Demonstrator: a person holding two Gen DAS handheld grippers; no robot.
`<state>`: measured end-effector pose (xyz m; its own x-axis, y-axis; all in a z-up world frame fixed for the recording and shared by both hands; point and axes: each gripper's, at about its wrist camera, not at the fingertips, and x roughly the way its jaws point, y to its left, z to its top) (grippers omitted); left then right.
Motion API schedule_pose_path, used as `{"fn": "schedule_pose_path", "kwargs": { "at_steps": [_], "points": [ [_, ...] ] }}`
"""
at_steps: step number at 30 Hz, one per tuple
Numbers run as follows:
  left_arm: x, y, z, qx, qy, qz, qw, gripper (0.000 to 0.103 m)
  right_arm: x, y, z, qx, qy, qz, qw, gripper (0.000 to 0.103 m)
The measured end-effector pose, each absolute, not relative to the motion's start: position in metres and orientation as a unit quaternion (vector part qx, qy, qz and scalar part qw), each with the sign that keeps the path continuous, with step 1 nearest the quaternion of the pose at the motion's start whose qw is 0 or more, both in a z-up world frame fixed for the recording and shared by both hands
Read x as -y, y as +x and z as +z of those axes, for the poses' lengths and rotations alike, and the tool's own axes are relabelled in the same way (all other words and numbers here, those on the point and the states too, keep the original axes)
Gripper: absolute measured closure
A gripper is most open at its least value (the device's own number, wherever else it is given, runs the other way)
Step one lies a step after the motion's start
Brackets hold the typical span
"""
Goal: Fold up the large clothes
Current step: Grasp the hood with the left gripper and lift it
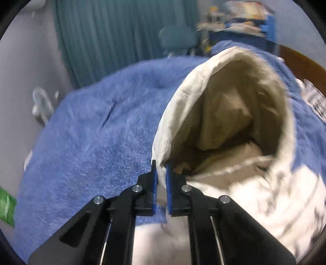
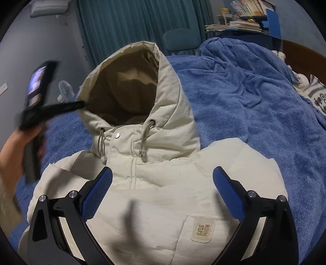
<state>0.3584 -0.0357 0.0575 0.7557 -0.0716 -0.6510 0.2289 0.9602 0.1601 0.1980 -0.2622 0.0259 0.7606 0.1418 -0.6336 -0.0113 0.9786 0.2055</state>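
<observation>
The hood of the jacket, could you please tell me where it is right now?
In the right wrist view the hood stands up left of centre above the jacket on the blue blanket, its left rim pinched by the left gripper.

A hooded padded jacket (image 2: 163, 183) is lying front-up on a blanket (image 2: 254, 112) that is covering the bed. Its hood (image 2: 140, 87) is standing raised at the far end, opening toward the cameras. The left gripper (image 1: 161, 179) is gripping the hood's left rim, jaws closed on the fabric. The right gripper (image 2: 163, 183) is hanging over the jacket's chest, jaws spread wide, not touching it. A chair (image 2: 181, 39) and curtain (image 2: 132, 26) are standing behind the bed; stacked books (image 2: 242, 18) are sitting far right.
</observation>
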Motion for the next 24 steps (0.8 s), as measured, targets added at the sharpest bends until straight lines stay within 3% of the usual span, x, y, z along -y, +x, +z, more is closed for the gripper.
{"fn": "schedule_pose_path", "kwargs": {
  "at_steps": [6,15,16,17,18,19,20,24],
  "points": [
    [0.03,0.267,0.065,-0.27,0.129,-0.117,0.947,0.103,0.259,0.192,0.032,-0.334,0.097,0.053,0.936,0.008],
    [0.036,0.319,0.054,-0.368,0.078,-0.12,0.919,0.102,0.259,0.198,0.025,-0.355,0.103,0.07,0.926,0.008],
    [0.033,0.33,0.05,-0.38,0.073,-0.111,0.915,0.094,0.257,0.204,0.028,-0.355,0.094,0.076,0.927,0.008],
    [0.029,0.342,0.046,-0.393,0.066,-0.094,0.913,0.074,0.256,0.211,0.033,-0.355,0.084,0.075,0.928,0.008],
    [0.026,0.35,0.044,-0.396,0.055,-0.085,0.912,0.064,0.256,0.221,0.044,-0.343,0.077,0.08,0.933,0.008],
    [0.021,0.356,0.044,-0.396,0.04,-0.083,0.914,0.045,0.255,0.229,0.055,-0.328,0.072,0.088,0.938,0.008],
    [0.016,0.362,0.046,-0.396,0.032,-0.081,0.914,0.04,0.253,0.245,0.068,-0.315,0.05,0.083,0.944,0.009],
    [0.013,0.38,0.062,-0.364,0.052,-0.066,0.927,0.039,0.248,0.319,0.092,-0.296,-0.006,0.052,0.954,0.011]
  ]
}}
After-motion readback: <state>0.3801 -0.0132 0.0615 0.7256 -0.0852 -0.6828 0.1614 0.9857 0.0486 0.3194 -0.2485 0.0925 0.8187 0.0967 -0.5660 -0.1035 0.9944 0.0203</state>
